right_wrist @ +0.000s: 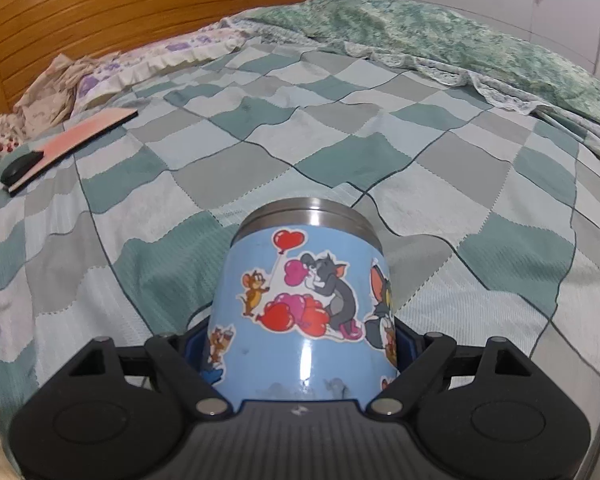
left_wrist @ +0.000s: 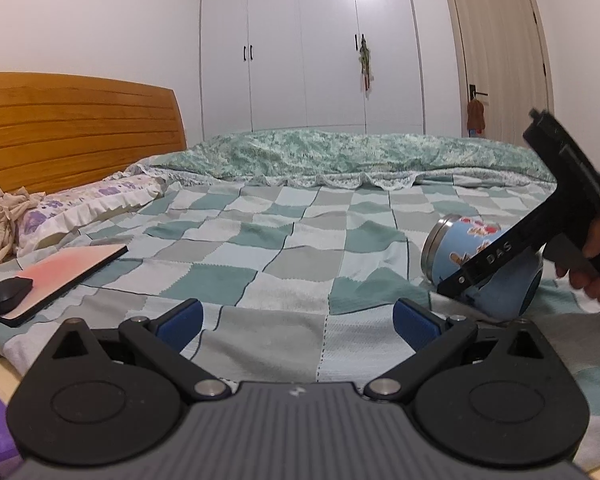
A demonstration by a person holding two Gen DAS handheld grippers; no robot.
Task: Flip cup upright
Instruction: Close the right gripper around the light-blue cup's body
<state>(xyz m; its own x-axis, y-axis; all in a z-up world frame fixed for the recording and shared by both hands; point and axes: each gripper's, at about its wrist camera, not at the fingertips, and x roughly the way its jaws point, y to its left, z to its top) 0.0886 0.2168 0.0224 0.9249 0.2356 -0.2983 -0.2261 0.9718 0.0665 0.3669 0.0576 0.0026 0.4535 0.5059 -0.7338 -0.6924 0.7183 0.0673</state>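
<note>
A light blue cup (right_wrist: pixel 304 308) with cartoon stickers and a steel rim lies on its side on the checked bed cover (right_wrist: pixel 340 152). In the right wrist view it fills the space between my right gripper's blue pads (right_wrist: pixel 196 354), rim pointing away; the pads press its sides. In the left wrist view the cup (left_wrist: pixel 460 248) lies at the right, with the right gripper (left_wrist: pixel 484 264) around it. My left gripper (left_wrist: pixel 298 320) is open and empty, low over the cover, left of the cup.
A pink-topped board (left_wrist: pixel 60 276) with a black mouse (left_wrist: pixel 8 294) lies at the left of the bed. Pillows (left_wrist: pixel 100 200) and a wooden headboard (left_wrist: pixel 76 128) stand behind it. A folded green quilt (left_wrist: pixel 340 156) lies along the far side.
</note>
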